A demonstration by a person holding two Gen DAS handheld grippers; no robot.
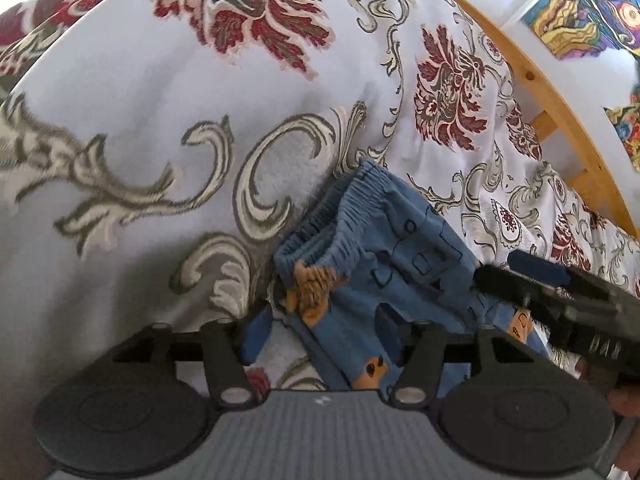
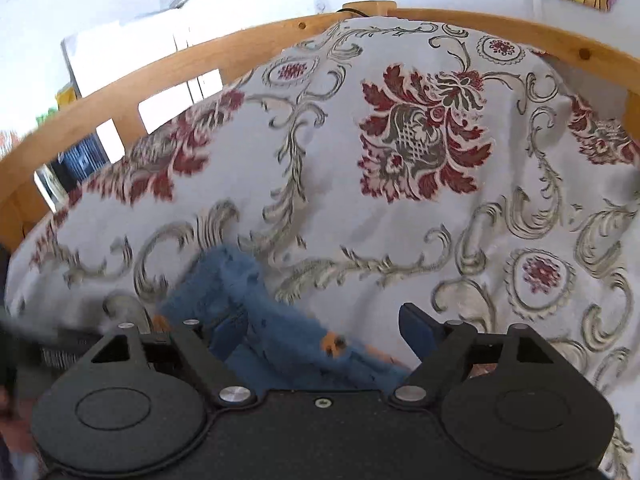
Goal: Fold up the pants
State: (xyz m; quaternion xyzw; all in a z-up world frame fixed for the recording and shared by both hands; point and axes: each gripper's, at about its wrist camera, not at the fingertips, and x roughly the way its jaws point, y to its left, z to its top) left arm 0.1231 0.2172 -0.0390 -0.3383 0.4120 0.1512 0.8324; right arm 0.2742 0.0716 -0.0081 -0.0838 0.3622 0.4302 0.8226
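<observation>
The blue pants [image 1: 384, 264] lie folded into a small bundle on the flowered bedspread [image 1: 160, 120], low and right of centre in the left wrist view, with the gathered waistband [image 1: 344, 216] turned toward the upper left of the frame. The left gripper [image 1: 320, 336] hangs over the near edge of the bundle with its jaws spread; cloth lies between the blue pads [image 1: 256, 332] but neither pad presses on it. The right gripper [image 2: 324, 332] is spread wider still, its pads standing either side of the blue cloth [image 2: 280, 336] at the bottom centre of its own view, nothing pinched; from the left wrist it shows as a dark body at the lower right of the frame, its tip just at the bundle's edge. The step looks like a release after a fold — so the thing to do well is to come away cleanly. Lift both grippers straight off without dragging a pad across the top layer, since a snagged edge could pull the fold open. The right view is blurred, so whether the far edges line up is hard to judge — check before pressing the bundle flat.
</observation>
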